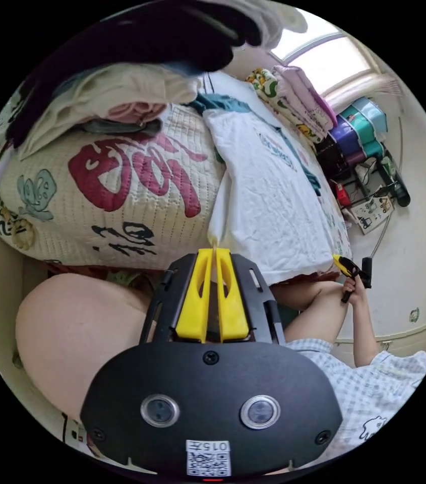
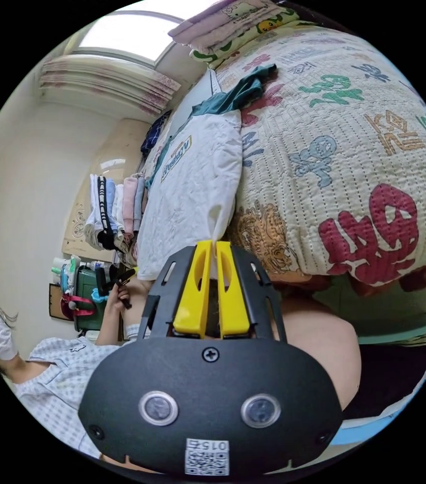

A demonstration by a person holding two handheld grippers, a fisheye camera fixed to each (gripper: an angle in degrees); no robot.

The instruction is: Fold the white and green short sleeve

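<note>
Hand-held gripper [image 2: 216, 245] pinching shirt [image 2: 192, 196] corner

shirt [image 1: 268, 196]: 1 | quilt [image 1: 122, 201]: 1 | grippers: 2 | person [image 2: 51, 368]: 1

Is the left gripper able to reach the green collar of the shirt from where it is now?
Probably not yet: the left gripper grips the hem of the shirt; the green collar lies at the far end.

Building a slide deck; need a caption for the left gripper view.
Left gripper shut on the hem corner of a white and green shirt spread on a patterned quilt.
</note>
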